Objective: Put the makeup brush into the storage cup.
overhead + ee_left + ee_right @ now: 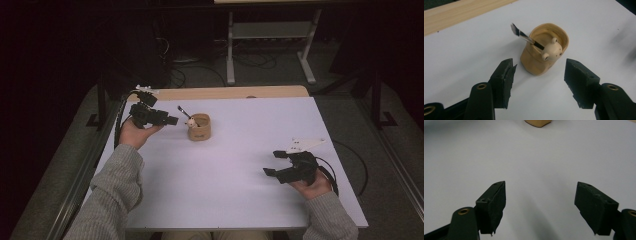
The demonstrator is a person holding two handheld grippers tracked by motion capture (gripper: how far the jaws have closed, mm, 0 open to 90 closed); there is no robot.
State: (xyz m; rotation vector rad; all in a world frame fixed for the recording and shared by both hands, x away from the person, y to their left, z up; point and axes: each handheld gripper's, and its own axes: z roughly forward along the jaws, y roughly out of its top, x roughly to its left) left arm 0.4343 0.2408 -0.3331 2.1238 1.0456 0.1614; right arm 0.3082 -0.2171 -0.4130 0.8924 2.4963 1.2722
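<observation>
Tan cup bears a small animal face, holding a brush; both tools gape, empty.

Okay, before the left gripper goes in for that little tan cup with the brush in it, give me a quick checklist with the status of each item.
1. Left gripper open wide enough for the cup: ok, jaws stand apart on either side of it.
2. Cup upright on the white table: ok.
3. Brush clear of the jaws: ok, it leans out over the far rim, away from them.
4. Nothing between jaws and cup: ok, bare table there.
5. Right gripper out of the way: ok, open and empty, far from the cup.
6. Cup's weight or grip firmness: cannot tell.
</observation>
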